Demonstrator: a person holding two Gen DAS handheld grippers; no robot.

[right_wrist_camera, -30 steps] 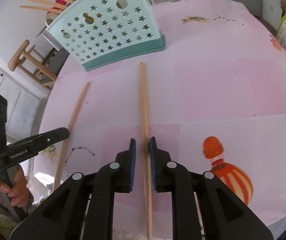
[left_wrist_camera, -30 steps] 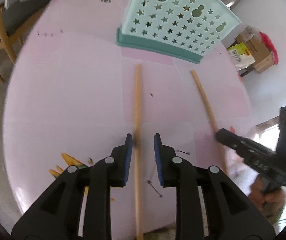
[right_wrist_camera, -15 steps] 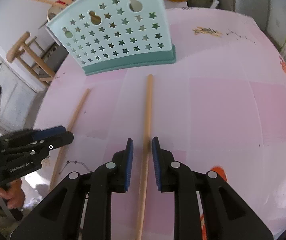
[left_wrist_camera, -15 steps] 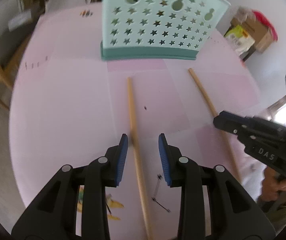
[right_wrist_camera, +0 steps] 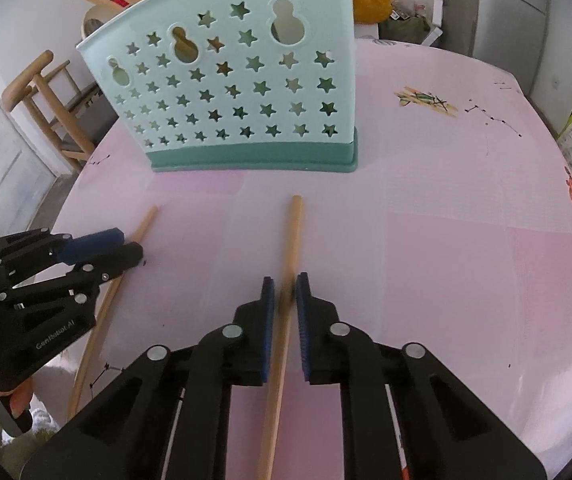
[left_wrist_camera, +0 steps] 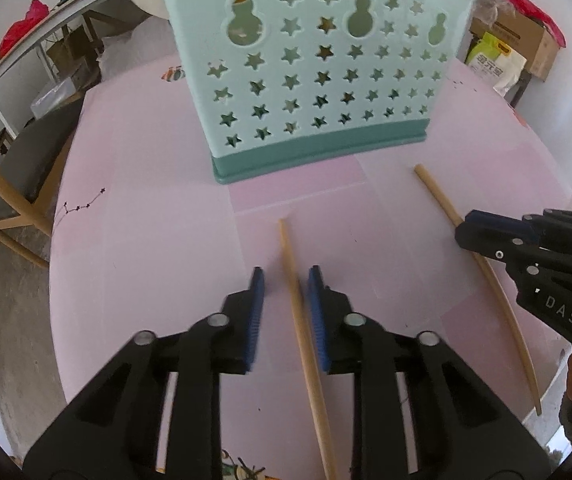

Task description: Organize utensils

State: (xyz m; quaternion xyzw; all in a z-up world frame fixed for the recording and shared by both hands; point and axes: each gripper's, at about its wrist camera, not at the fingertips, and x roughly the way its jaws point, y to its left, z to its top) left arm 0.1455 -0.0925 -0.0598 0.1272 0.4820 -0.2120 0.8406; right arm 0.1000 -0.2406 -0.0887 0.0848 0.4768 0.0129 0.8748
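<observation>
Two wooden sticks lie on the pink table (left_wrist_camera: 146,208) before the teal holder (left_wrist_camera: 309,80) — left hand-held gripper (left_wrist_camera: 286,280) just narrowing around the left stick (left_wrist_camera: 301,328), a gap remaining; right hand-held gripper (right_wrist_camera: 284,284) closing about the right stick (right_wrist_camera: 289,240), grip uncertain.

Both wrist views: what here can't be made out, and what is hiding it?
- Left chopstick: near end cut off by the bottom edge, left wrist view.
- Right chopstick: motion-blurred between the right gripper pads, so contact is uncertain; near end hidden under the gripper.
- Holder: its inside is hidden by its own front wall in both views.
- Left gripper: pads appear clear of the chopstick.
</observation>
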